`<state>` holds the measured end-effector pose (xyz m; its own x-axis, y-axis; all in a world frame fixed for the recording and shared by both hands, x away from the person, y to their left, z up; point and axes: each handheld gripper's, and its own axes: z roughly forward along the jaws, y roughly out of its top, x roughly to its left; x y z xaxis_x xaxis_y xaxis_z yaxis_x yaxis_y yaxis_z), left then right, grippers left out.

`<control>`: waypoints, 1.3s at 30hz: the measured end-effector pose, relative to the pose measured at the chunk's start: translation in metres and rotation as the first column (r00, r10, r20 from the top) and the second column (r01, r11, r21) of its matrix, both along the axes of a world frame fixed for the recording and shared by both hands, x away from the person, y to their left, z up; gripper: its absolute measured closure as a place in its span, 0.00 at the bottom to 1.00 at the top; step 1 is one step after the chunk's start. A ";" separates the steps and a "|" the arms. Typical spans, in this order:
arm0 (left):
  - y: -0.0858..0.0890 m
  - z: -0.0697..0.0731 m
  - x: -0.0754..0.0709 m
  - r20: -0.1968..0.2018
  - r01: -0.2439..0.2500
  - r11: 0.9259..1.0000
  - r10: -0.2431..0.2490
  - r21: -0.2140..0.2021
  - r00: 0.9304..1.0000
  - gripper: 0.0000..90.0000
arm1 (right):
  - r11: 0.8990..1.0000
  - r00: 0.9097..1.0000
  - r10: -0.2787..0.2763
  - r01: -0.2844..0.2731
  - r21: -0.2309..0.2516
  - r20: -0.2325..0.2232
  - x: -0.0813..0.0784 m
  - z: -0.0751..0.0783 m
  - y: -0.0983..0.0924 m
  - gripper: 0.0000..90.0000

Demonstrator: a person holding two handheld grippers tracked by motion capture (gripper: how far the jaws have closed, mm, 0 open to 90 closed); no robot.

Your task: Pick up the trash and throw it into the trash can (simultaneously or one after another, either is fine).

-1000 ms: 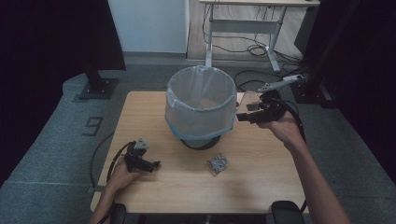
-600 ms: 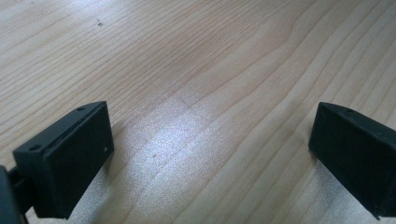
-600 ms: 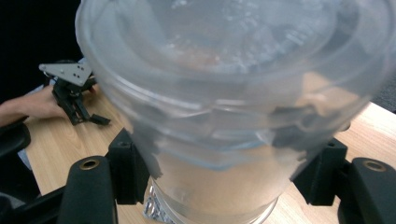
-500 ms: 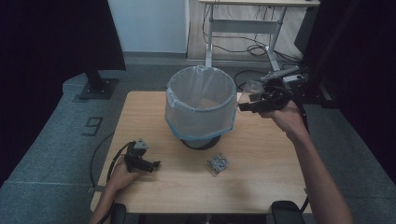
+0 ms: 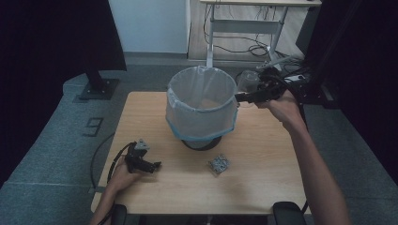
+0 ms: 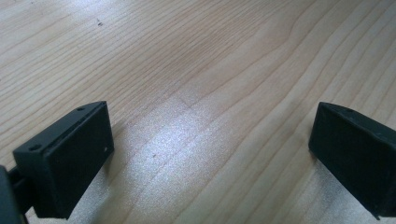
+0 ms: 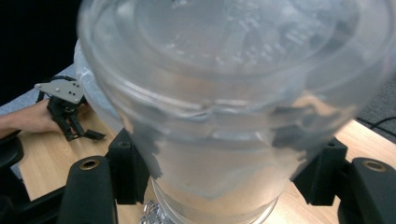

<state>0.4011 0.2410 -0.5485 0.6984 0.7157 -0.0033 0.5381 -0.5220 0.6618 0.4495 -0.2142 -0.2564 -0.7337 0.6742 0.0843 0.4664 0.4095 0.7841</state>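
1. Two black jaws of the right gripper [image 5: 245, 96] clamp a clear plastic cup [image 5: 248, 82] from either side, the pads pressing on its lower wall.
2. Seen in the right gripper view, the clear plastic cup [image 7: 233, 107] is see-through and slightly cloudy, with a wide round rim, a stepped ridge below the rim and a body that narrows toward its base; raised lettering shows faintly through the bottom, too blurred to read.
3. From the high view, the cup hangs in the air just beside the right edge of a tall round bin lined with a translucent white bag [image 5: 202, 110], near the level of the bin's rim and above the far right part of the light wooden table [image 5: 263, 187].
4. At the near left of the table, the left gripper [image 5: 149, 165] rests low on the wood, well apart from the bin; its jaws stand wide apart with nothing between them, as the left gripper view shows bare wood grain [image 6: 210, 116] in the gap.
5. A small crumpled piece of silver foil [image 5: 218, 163] lies on the table in front of the bin's dark base, between the two hands.
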 end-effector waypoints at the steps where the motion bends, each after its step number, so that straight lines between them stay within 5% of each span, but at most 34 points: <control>1: 0.000 0.000 0.000 0.000 0.000 1.000 0.000 0.000 1.000 0.00 | 1.000 1.000 0.001 -0.001 -0.003 0.002 0.002 0.001 0.002 0.35; 23: 0.000 0.000 0.000 0.001 0.000 1.000 0.000 0.000 1.000 0.00 | 0.999 0.999 0.029 -0.028 -0.020 0.031 0.030 0.008 0.049 0.35; 39: 0.000 0.000 0.000 0.000 0.000 1.000 0.000 0.000 1.000 0.00 | 0.997 0.997 0.060 -0.058 -0.054 0.039 0.047 -0.002 0.089 0.35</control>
